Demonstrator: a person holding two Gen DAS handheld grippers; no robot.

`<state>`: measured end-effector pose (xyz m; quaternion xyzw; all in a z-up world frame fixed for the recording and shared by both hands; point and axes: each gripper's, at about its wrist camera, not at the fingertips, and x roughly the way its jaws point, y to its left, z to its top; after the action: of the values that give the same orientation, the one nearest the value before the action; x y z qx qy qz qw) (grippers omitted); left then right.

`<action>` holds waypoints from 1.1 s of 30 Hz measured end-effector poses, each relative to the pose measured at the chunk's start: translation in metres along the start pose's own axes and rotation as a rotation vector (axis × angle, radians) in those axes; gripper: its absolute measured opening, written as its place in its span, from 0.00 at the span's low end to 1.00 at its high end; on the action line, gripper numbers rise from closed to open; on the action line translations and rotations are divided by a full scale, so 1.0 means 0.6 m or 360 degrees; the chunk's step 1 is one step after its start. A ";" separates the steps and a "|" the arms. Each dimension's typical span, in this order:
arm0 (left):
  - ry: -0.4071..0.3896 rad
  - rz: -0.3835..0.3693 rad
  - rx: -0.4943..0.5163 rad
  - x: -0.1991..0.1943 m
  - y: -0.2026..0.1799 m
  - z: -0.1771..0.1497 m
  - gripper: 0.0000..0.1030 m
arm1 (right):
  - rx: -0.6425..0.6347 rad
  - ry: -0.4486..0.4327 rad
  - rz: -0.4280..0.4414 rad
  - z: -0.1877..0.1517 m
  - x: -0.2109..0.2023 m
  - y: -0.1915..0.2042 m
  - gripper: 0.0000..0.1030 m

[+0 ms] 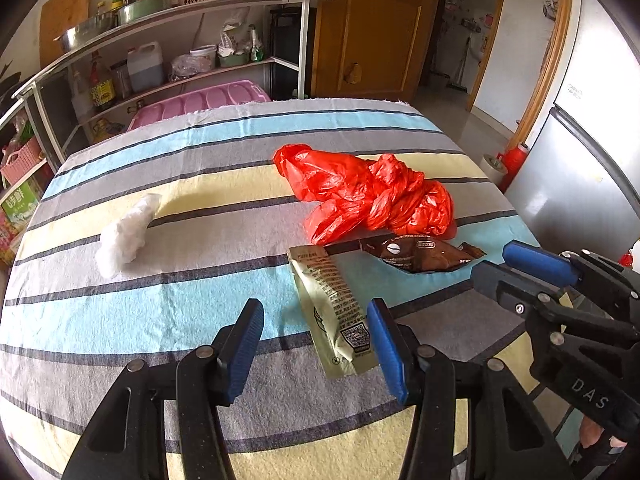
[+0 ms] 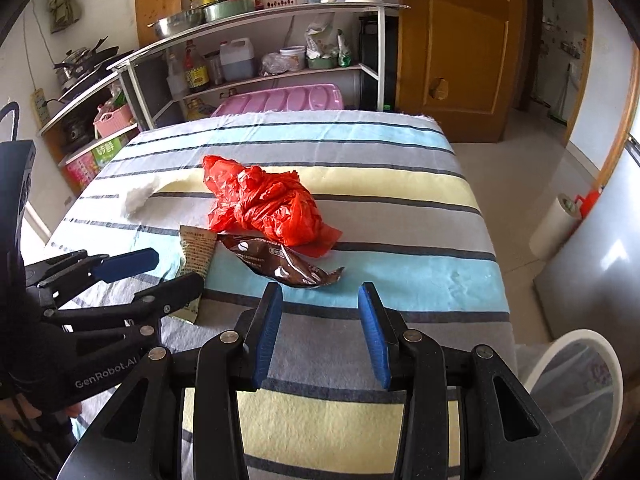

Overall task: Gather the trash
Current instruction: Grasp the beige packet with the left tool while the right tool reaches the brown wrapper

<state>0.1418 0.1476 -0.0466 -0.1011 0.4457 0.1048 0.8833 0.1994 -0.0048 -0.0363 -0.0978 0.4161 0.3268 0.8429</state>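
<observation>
Nearest: left gripper (image 1: 316, 344) hangs over the near part of the striped tablecloth (image 1: 180, 312), jaws apart, nothing pinched; the gold-green sachet (image 1: 336, 312) lies flat just beside its right finger, not between the pads; right gripper (image 2: 320, 332) likewise spread and empty, over bare cloth, near edge.

Step in hand, as judged: approach to the first pickup; no trash collected by either tool at this moment.

Just beyond: brown coffee packet (image 2: 280, 262), crumpled, glossy, touching the sachet's far end and tucked against the red plastic bag (image 2: 264, 204); bag is bunched, thin, shiny, mid-table; likely to slip or spring back if gripped on a loose fold.

Far left: white tissue wad (image 1: 124, 236), well apart from the rest.

White bin (image 2: 576, 392) with a clear liner stands on the floor off the table's near right corner; presumed destination.

Next move calls for: left tool shifted right to straddle the sachet edge, then lowered; flat foil needs a pinch at a raised corner.
</observation>
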 end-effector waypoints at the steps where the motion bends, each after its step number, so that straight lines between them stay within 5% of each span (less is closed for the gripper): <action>1: 0.0003 -0.0021 -0.0023 0.001 0.008 0.000 0.52 | 0.0002 0.0007 0.0022 0.004 0.005 0.000 0.39; 12: -0.0021 0.0029 -0.0052 -0.005 0.063 0.009 0.52 | -0.0115 0.0061 0.0040 0.021 0.050 0.022 0.39; 22: -0.0035 0.0057 -0.0105 -0.012 0.113 0.009 0.52 | -0.0246 0.0131 0.0239 0.003 0.047 0.067 0.39; 33: -0.0073 -0.0038 -0.0123 -0.021 0.111 0.018 0.52 | -0.0341 -0.0002 0.0133 0.039 0.035 0.087 0.41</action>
<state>0.1248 0.2130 -0.0358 -0.1379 0.4196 0.1137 0.8899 0.1908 0.0556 -0.0320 -0.1696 0.3819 0.4044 0.8136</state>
